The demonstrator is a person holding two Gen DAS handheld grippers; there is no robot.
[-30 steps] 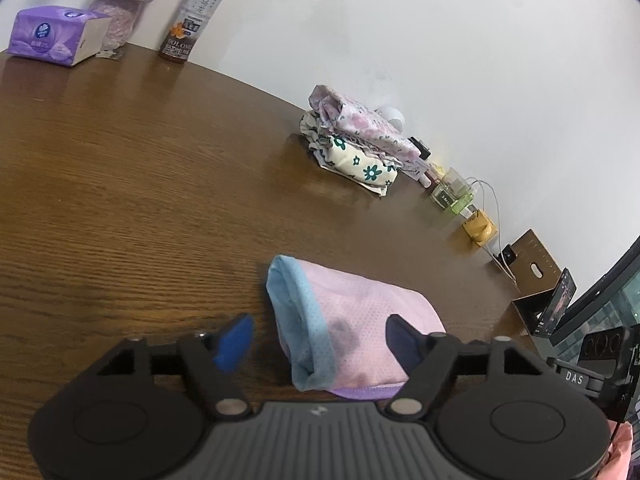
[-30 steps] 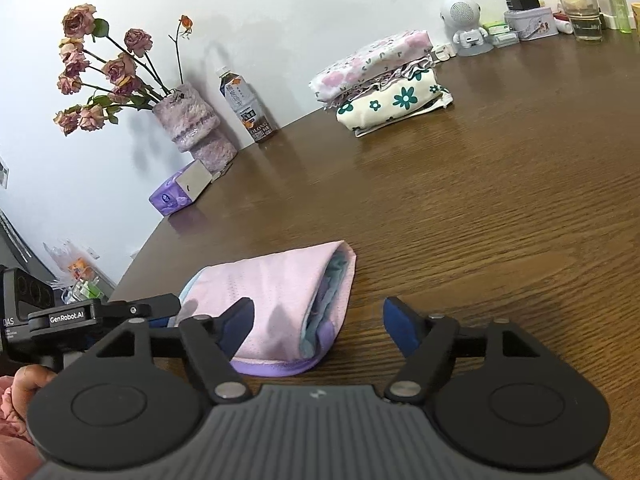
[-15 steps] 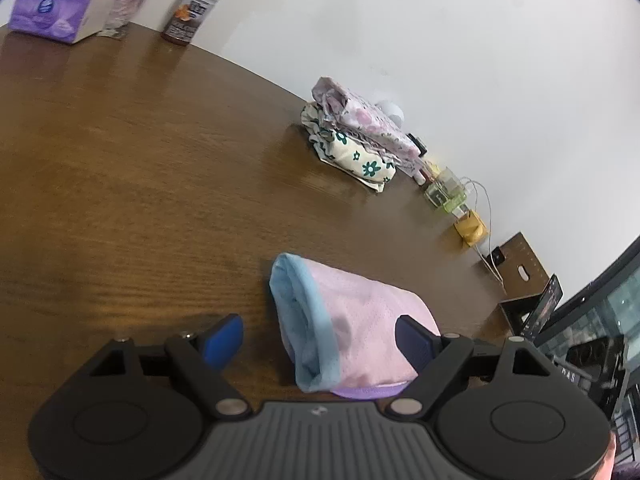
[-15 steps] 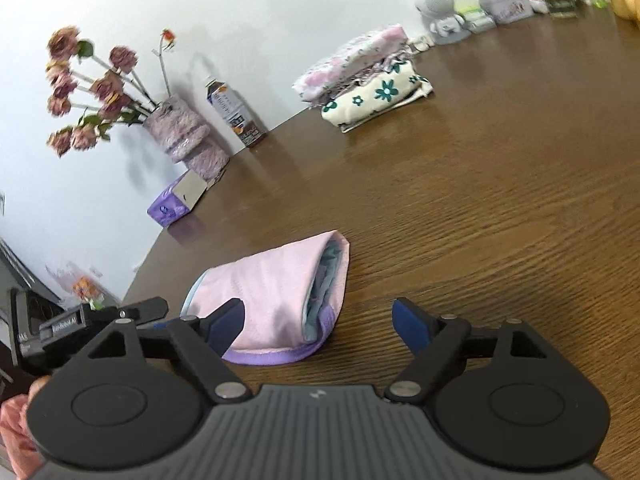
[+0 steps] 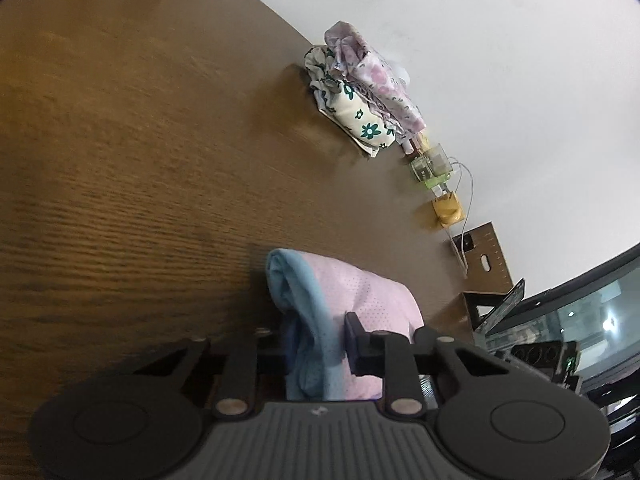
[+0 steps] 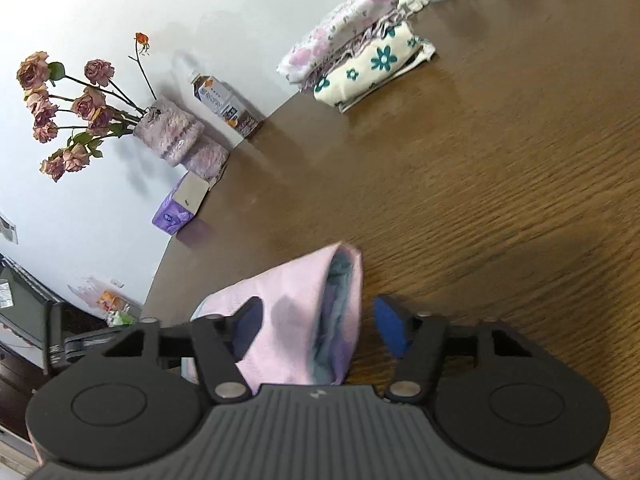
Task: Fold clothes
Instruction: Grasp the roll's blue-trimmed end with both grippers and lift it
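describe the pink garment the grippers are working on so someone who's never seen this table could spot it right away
On the brown wooden table, look at the near edge, away from the stack of folded floral clothes by the wall. The pink garment lies there alone, folded small. It is plain pale pink mesh with a light blue band, not flower-printed, and the closing left gripper and right gripper straddle its ends.

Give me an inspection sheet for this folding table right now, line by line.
Surface: brown wooden table, bare in the middle.
Job's things: pink garment with blue trim; folded floral stack by the wall.
Clutter: vase of roses, bottle, purple tissue pack, yellow object.
Grippers: left gripper closing on the garment's blue edge; right gripper closing, garment between its jaws.
Cables: thin white cable by the wall.
Surroundings: white wall.
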